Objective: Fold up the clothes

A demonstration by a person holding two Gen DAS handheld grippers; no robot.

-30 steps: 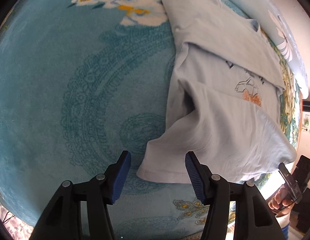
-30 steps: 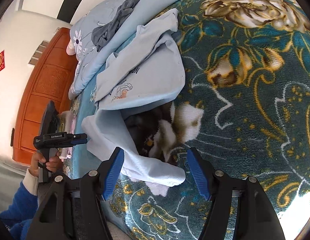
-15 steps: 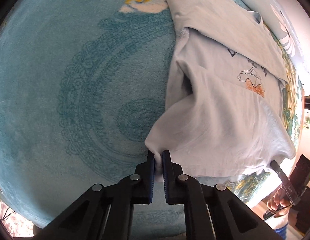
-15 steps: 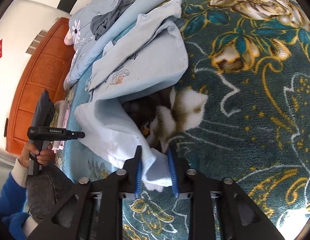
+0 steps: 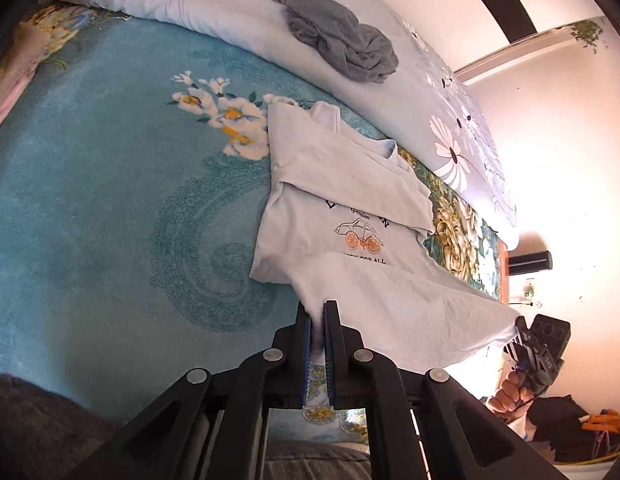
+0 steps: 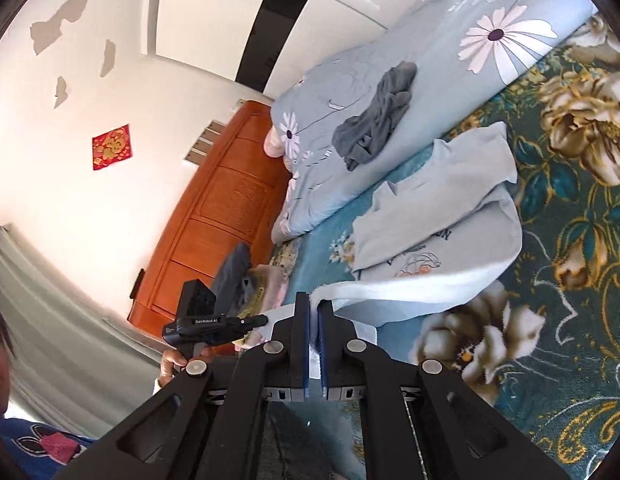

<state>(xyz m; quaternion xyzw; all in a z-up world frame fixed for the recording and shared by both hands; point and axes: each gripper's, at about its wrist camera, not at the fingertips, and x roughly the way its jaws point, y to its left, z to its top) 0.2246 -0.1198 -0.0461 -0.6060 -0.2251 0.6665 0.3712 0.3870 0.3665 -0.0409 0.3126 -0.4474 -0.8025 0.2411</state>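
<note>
Left wrist view: the left gripper [image 5: 317,312] is clenched on one bottom corner of the pale blue T-shirt [image 5: 349,184], which lies on the teal floral blanket [image 5: 110,200] with its hem raised off the bed; a grey garment [image 5: 341,40] sits crumpled on the daisy-print quilt [image 5: 449,136] beyond. Right wrist view: the right gripper [image 6: 313,308] is clenched on the opposite hem corner of the T-shirt [image 6: 449,200], the hem stretched between both grippers, with a wooden headboard [image 6: 214,216] at left.

We are viewing along each gripper's fingers, close over the bed. Both views are sharing the T-shirt [image 5: 349,208] [image 6: 441,216] and grey garment [image 5: 341,38] [image 6: 377,120].
</note>
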